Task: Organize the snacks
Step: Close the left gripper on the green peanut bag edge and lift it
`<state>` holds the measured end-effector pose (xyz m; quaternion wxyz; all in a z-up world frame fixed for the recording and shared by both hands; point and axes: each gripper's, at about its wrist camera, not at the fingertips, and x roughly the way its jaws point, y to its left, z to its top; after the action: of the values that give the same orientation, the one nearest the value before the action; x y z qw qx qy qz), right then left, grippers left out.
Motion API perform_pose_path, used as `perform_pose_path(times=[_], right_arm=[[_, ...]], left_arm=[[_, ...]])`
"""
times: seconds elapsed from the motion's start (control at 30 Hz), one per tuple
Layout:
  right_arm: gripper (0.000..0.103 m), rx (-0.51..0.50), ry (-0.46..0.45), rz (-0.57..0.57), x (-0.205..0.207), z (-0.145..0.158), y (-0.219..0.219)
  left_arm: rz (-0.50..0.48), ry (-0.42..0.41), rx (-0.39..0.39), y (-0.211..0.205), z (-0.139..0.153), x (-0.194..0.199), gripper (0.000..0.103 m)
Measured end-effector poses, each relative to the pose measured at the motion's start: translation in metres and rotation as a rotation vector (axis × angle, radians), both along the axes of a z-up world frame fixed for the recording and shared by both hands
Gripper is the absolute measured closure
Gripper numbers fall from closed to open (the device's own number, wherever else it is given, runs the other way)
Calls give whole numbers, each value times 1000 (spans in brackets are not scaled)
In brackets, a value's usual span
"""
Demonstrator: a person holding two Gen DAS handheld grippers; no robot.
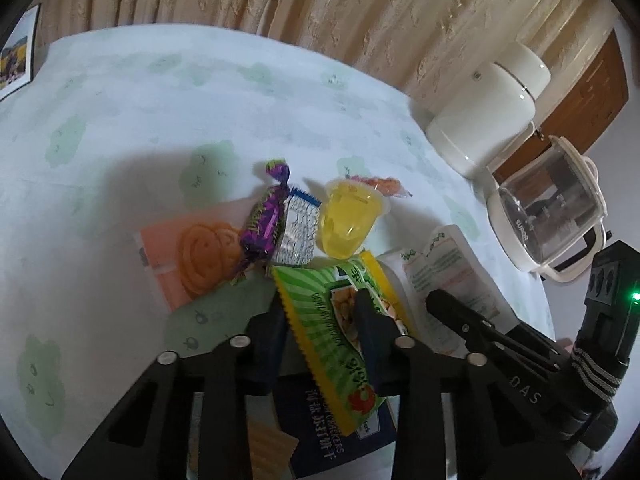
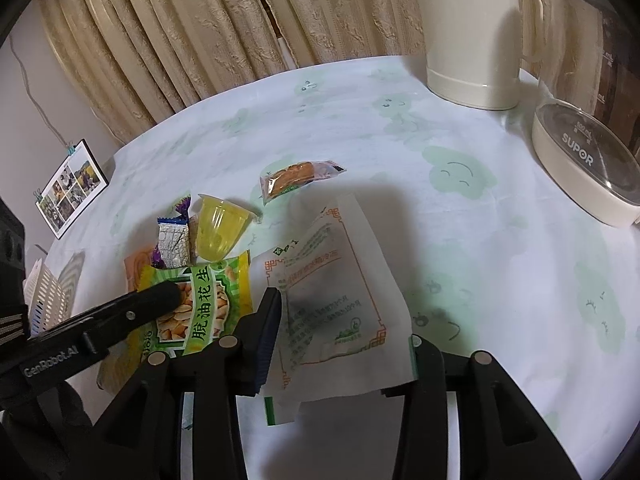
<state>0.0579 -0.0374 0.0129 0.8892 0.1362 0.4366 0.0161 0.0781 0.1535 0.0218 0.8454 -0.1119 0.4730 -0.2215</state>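
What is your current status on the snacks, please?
Left gripper shut on peanut packet. Right gripper open around white pouch. Jelly cup, candies close ahead.

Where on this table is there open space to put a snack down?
Free: the cloth between the orange snack packet and the white kettle, and right of the white paper bag toward the glass jug. Crowded: around the yellow jelly cup and peanut packet.
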Motion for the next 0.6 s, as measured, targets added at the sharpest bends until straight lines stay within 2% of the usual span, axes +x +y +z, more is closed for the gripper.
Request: perform_pose_path(times=[0.17, 0.43, 0.6], right_arm=[[64, 3, 0, 1, 1, 0, 0], [59, -1, -7, 12, 0, -1, 1], [56, 17, -13, 18, 0, -1, 0]], left_arm=[[-22, -28, -2, -4, 8, -10, 75], [-70, 37, -79, -15, 7, -13, 76], [-63, 46, -81, -18, 6, -13, 75]])
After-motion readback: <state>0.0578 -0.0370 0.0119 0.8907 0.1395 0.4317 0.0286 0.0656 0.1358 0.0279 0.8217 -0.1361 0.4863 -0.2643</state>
